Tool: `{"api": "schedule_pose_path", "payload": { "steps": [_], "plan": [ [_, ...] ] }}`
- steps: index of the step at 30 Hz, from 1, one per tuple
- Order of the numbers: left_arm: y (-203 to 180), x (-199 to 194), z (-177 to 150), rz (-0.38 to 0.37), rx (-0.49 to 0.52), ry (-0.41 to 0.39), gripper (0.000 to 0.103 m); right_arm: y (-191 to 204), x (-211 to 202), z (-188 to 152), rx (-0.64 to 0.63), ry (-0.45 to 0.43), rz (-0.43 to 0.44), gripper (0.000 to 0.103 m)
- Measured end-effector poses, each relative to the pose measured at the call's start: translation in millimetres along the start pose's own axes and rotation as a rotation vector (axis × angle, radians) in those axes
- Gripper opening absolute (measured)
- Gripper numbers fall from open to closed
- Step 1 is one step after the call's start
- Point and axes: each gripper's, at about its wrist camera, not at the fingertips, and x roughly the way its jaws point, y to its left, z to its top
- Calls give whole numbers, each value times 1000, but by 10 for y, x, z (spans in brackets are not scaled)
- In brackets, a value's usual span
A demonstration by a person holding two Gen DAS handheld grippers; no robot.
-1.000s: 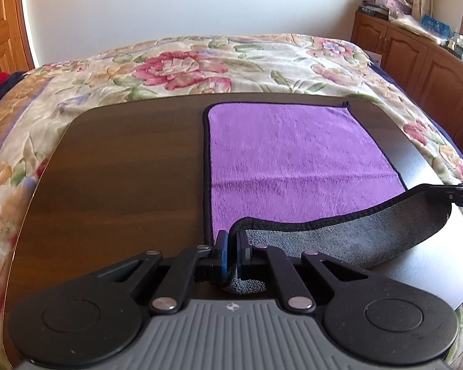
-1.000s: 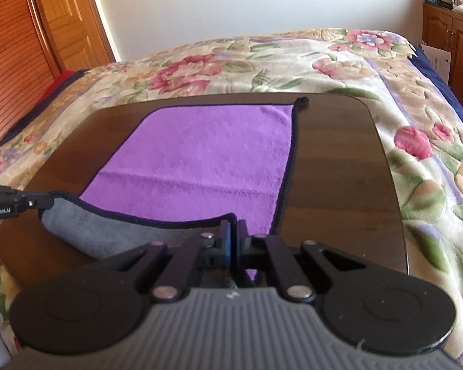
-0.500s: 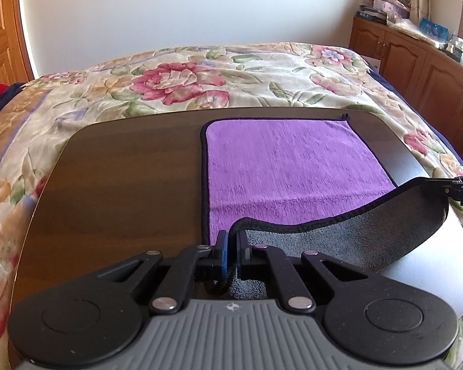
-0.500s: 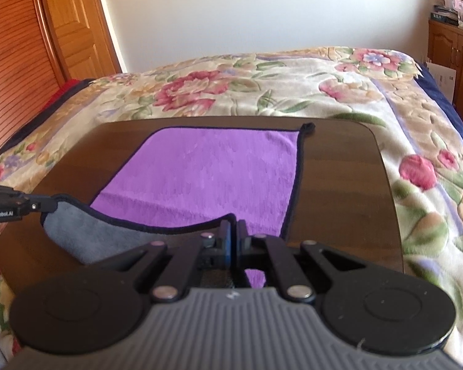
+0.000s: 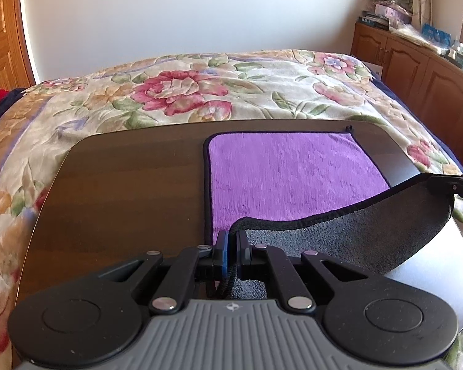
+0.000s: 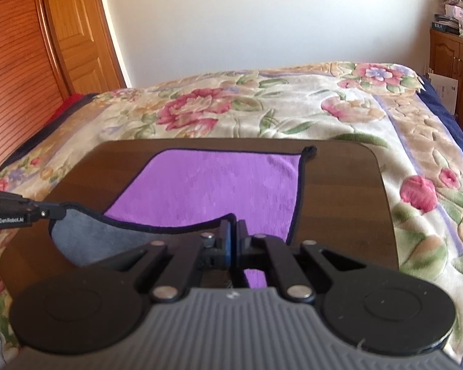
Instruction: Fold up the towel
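A purple towel [image 5: 287, 172] with a black hem and a grey underside lies on a dark wooden table [image 5: 126, 191]. Its near edge is lifted and hangs between my two grippers, grey side [image 5: 370, 231] facing me. My left gripper [image 5: 231, 240] is shut on the near left corner. My right gripper [image 6: 233, 231] is shut on the near right corner. The towel [image 6: 206, 185] also shows in the right wrist view, with the left gripper's tip [image 6: 46, 212] at its left. The right gripper's tip [image 5: 447, 180] shows at the right of the left wrist view.
The table rests on a bed with a floral blanket [image 5: 182, 92]. Wooden cabinets [image 5: 416, 71] with clutter on top stand at the right. A wooden door [image 6: 74, 37] is at the left. A white wall is behind the bed.
Both grippers have risen and moved forward with the towel's near edge. The lifted grey fold covers more of the purple top.
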Motion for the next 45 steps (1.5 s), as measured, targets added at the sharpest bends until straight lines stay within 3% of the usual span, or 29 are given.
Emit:
{"api": "schedule_pose_path", "payload": {
  "steps": [45],
  "plan": [
    [-18, 392, 641, 14, 26, -30, 6, -155, 310, 391, -41, -55, -8, 3]
  ]
}}
